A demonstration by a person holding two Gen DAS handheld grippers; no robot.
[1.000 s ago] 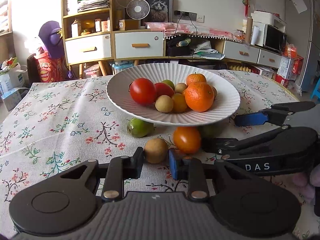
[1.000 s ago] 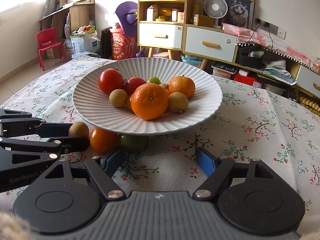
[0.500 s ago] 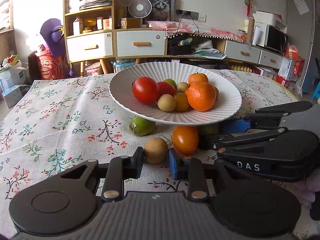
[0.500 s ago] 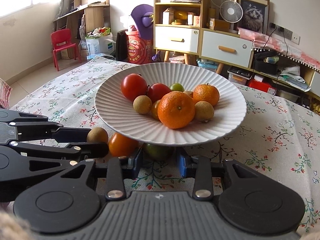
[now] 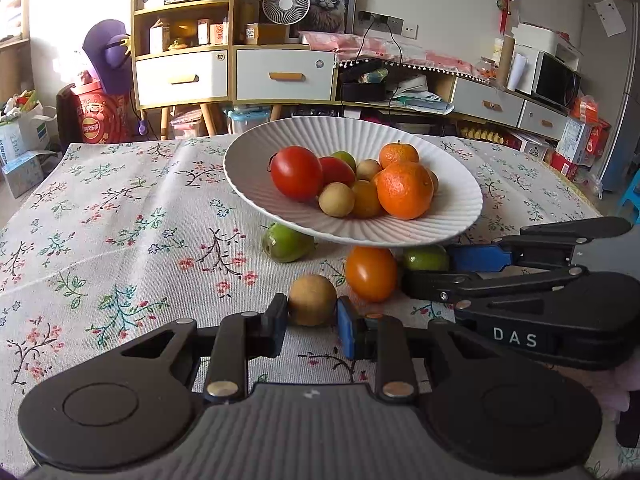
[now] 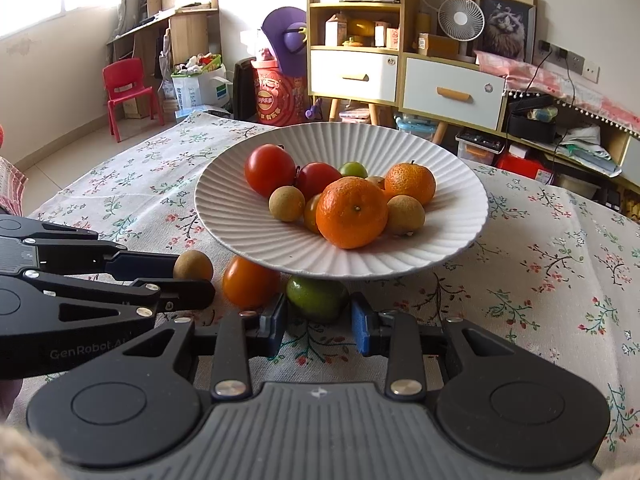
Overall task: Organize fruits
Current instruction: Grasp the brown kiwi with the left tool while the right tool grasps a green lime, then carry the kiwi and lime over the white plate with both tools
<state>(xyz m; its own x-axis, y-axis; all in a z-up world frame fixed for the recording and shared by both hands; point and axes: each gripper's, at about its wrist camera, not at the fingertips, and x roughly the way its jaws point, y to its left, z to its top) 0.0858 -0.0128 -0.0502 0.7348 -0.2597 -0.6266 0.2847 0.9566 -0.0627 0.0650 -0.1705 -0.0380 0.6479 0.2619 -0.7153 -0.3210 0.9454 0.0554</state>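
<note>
The left gripper (image 5: 312, 322) is closing on a brown longan (image 5: 312, 299) near the table's (image 5: 100, 220) front edge, its fingers (image 5: 276, 320) touching it.

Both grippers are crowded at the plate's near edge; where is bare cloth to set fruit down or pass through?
Free: floral tablecloth left of the white ribbed plate, and right of it in the right wrist view. Crowded: the near rim, with tan round fruit and green lime.

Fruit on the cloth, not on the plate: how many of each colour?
Green fruit: 2
Orange fruit: 1
Brown fruit: 1
Total: 4
</note>
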